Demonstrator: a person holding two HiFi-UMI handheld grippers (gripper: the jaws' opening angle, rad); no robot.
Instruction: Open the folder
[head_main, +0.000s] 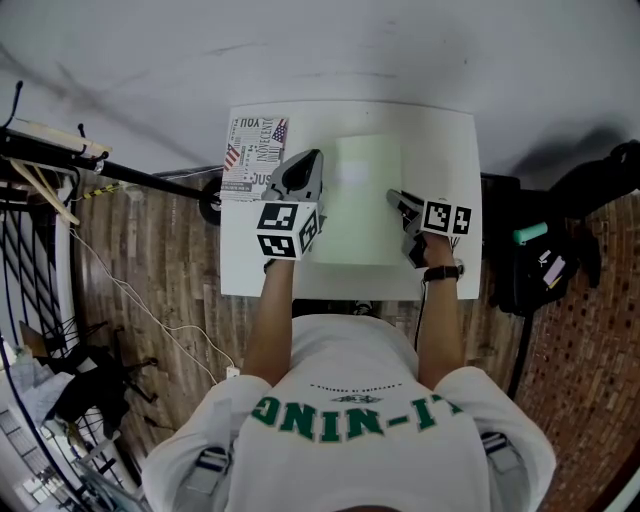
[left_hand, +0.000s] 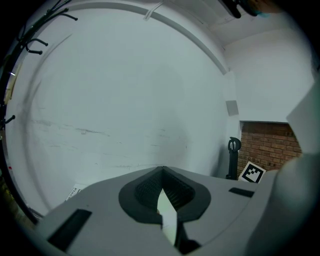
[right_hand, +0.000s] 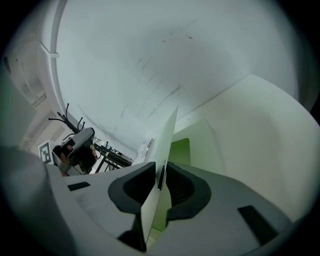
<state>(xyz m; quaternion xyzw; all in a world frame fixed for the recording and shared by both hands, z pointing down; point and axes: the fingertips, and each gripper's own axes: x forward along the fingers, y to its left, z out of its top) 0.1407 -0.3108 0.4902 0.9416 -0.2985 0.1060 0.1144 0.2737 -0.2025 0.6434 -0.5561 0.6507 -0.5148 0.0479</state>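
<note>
A pale green folder (head_main: 365, 200) lies flat in the middle of the white table (head_main: 445, 140). My left gripper (head_main: 316, 158) sits at the folder's left edge. In the left gripper view its jaws (left_hand: 162, 172) are shut on a thin pale sheet edge (left_hand: 167, 216) of the folder. My right gripper (head_main: 393, 196) is at the folder's right edge. In the right gripper view its jaws (right_hand: 162, 169) are closed on the raised cover sheet (right_hand: 167, 132). That sheet stands on edge between the pads, and a green inner face (right_hand: 181, 150) shows beyond it.
A printed magazine (head_main: 255, 152) lies at the table's far left corner beside the left gripper. A black bag (head_main: 555, 265) sits on the floor to the right. Cables and stands (head_main: 60, 160) are on the wooden floor at left. A white wall is behind the table.
</note>
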